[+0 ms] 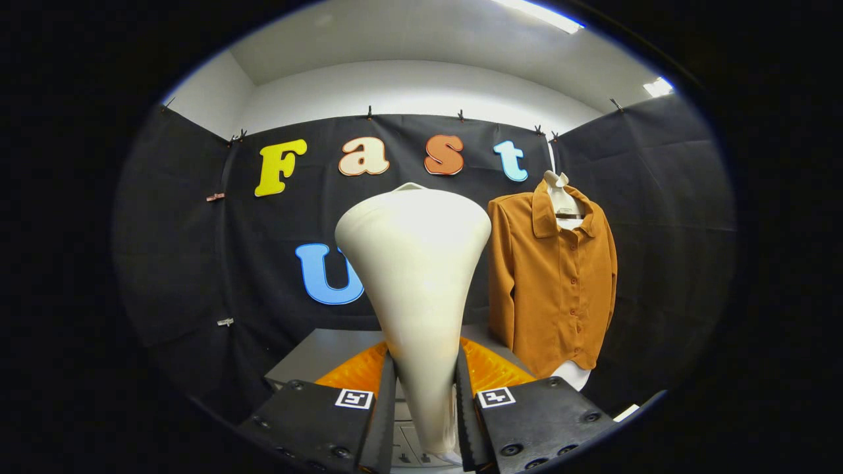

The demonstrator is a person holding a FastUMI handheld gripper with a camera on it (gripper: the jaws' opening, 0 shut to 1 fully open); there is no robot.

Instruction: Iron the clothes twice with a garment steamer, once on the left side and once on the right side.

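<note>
A cream garment steamer stands upright between my fingers, its narrow handle low and its wide head flaring upward. My gripper is shut on the handle, with both black fingers pressing its sides. Beyond and to the right of the steamer, an orange-brown button-up shirt hangs on a hanger against the black cloth wall. A white garment shows at its collar and below its hem. The steamer head is apart from the shirt, to its left.
A grey table lies just beyond the fingers, with the steamer's base partly showing below the handle. Black cloth walls close in the booth at the back and on both sides.
</note>
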